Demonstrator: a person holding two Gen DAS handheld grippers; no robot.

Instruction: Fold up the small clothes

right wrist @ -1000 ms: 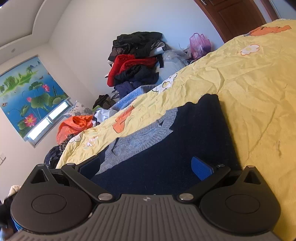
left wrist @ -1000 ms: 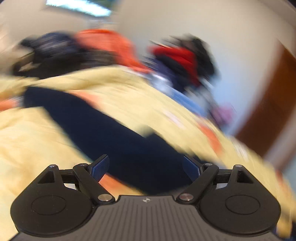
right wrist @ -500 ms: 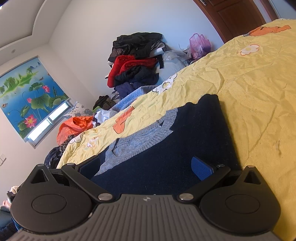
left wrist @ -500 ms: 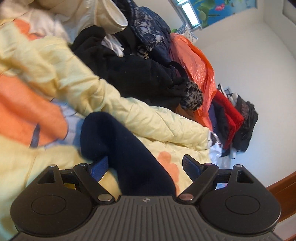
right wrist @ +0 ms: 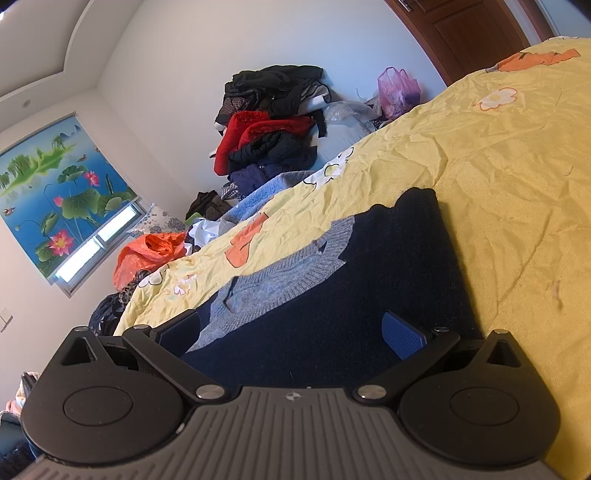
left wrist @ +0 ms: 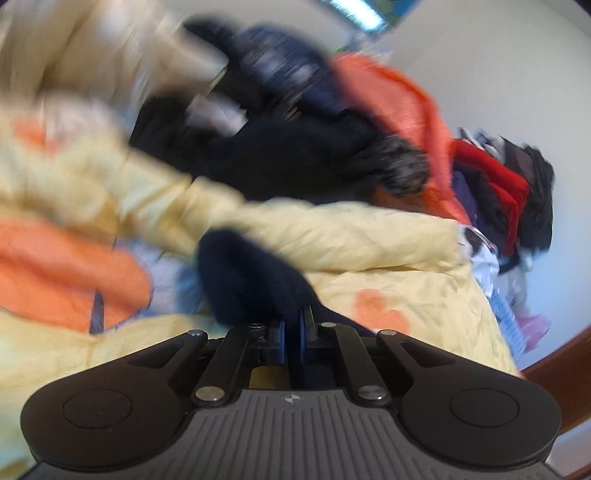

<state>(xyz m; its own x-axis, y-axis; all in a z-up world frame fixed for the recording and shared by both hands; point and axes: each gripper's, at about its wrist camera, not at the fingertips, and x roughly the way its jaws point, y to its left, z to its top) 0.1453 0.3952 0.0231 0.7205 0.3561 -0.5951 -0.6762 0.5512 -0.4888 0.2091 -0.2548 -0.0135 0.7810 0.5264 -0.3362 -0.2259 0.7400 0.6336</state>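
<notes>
A navy sweater (right wrist: 369, 295) with a grey knit collar (right wrist: 280, 280) lies flat on the yellow flowered bedspread (right wrist: 498, 166). My right gripper (right wrist: 291, 330) hovers low over its body, open, with the blue pads (right wrist: 404, 334) wide apart and nothing pinched. In the blurred left wrist view, the sweater's navy sleeve (left wrist: 251, 273) runs up from the bedspread (left wrist: 369, 240) into my left gripper (left wrist: 291, 332). Its jaws are closing, and the blue pads stand almost together with the dark fabric pinched between them.
A heap of dark, cream and orange clothes (left wrist: 295, 158) lies just beyond the bed's edge. Against the far wall sit a stack of black and red garments (right wrist: 269, 122), an orange bag (right wrist: 147, 254) and a pink bag (right wrist: 399, 86). A wooden door (right wrist: 472, 33) stands at the right.
My left gripper swung across the bed to the sleeve end and went from wide open to shut on the navy fabric. The right gripper has stayed still and open.
</notes>
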